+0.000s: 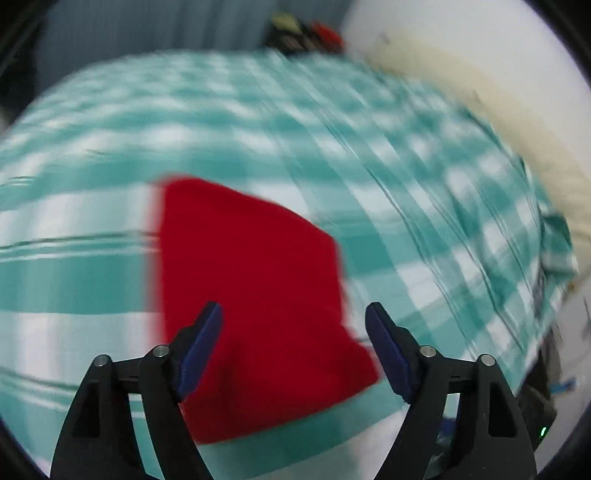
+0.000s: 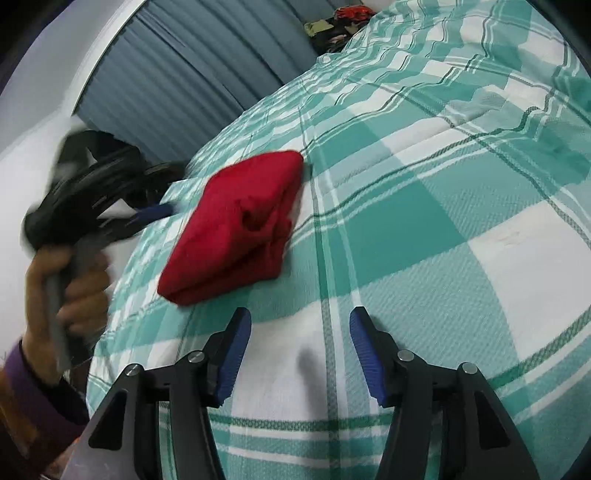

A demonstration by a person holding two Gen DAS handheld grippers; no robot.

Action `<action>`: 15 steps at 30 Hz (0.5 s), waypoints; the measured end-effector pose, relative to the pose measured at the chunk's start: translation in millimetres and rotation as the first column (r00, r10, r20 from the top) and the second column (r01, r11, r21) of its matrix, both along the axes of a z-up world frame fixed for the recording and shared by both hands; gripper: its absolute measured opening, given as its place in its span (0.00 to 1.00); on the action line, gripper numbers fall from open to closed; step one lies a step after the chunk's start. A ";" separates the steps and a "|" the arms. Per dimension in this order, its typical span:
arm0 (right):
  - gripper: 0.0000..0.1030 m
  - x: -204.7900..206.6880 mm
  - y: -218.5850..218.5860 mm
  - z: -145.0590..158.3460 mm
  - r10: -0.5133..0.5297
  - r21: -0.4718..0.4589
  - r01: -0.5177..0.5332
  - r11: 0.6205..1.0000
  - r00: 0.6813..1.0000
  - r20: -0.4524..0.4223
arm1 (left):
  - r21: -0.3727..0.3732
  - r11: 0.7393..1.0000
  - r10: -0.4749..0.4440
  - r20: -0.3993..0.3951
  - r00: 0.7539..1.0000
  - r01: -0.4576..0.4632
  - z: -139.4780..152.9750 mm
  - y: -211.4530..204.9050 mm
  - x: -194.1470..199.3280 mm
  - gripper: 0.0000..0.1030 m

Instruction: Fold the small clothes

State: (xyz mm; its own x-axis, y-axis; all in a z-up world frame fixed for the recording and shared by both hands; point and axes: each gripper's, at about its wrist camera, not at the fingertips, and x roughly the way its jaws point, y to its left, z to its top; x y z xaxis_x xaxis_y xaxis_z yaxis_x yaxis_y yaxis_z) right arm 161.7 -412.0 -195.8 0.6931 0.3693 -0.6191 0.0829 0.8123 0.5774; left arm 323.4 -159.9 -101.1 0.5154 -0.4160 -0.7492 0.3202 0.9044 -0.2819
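- Left gripper is spread wide at the bottom of the left wrist view, nothing between its blue pads; the whole view is motion-blurred.
- Red garment fills the centre of that view, lying on the bed's teal-and-white checked bedspread, just beyond and under the left gripper's fingers. Whether they touch it I cannot tell through the blur.
- Right gripper is also spread wide, empty, at the bottom centre of the right wrist view, above the bedspread.
- In the right wrist view the red garment is a folded bundle, left of centre, with a loose pucker on top, near the bed's left edge.
- My left hand at the left edge grips the left gripper's handle; that left gripper sits blurred just left of the garment.
- Blue pleated curtain upper left; a pile of clothes at the top, too blurred to sort.
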 end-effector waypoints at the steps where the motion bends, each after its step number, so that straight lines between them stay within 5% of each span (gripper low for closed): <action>1: 0.54 2.2 0.3 3.1 0.002 -0.004 -0.002 1.000 1.000 0.005 | 0.013 0.999 0.050 0.030 0.998 -0.050 4.7 18.9 -3.2 0.76; 4: 0.54 14.1 10.7 32.7 0.044 -0.036 -0.041 0.998 0.995 0.085 | 0.077 0.993 0.082 0.069 0.994 -0.088 -0.2 44.0 -7.6 0.58; 6: 0.51 31.7 25.4 63.6 0.112 -0.081 -0.100 0.992 0.981 0.161 | 0.118 0.992 0.041 0.057 0.998 -0.047 -14.6 38.3 -9.0 0.38; 10: 0.38 88.6 59.1 90.4 0.287 -0.117 -0.268 0.956 0.939 0.191 | 0.244 0.967 -0.081 0.052 0.995 0.066 -51.6 7.5 -14.0 0.19; 11: 0.38 99.3 62.9 82.4 0.305 -0.099 -0.292 0.951 0.936 0.173 | 0.313 0.946 -0.089 -0.013 0.996 0.088 -77.3 0.8 -11.1 0.09; 12: 0.38 111.6 66.4 65.9 0.328 -0.076 -0.321 0.944 0.936 0.126 | 0.339 0.936 -0.081 -0.047 0.996 0.093 -90.0 2.5 -9.7 0.09; 14: 0.35 131.6 75.4 7.1 0.357 -0.037 -0.361 0.932 0.930 -0.086 | 0.353 0.931 -0.069 -0.068 0.995 0.088 -106.4 12.9 -14.2 0.10; 15: 0.23 134.5 77.5 -22.3 0.364 -0.020 -0.374 0.927 0.912 -0.190 | 0.338 0.937 -0.071 -0.068 0.995 0.090 -102.7 18.1 -17.9 0.11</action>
State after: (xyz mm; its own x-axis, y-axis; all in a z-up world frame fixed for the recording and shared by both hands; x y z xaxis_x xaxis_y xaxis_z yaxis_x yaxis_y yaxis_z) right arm 296.3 -334.5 -218.0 0.3893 0.5393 -0.7467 -0.1305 0.8348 0.5348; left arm 305.5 -141.8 -203.8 0.4454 -0.1695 -0.8791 0.3887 0.9212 0.0193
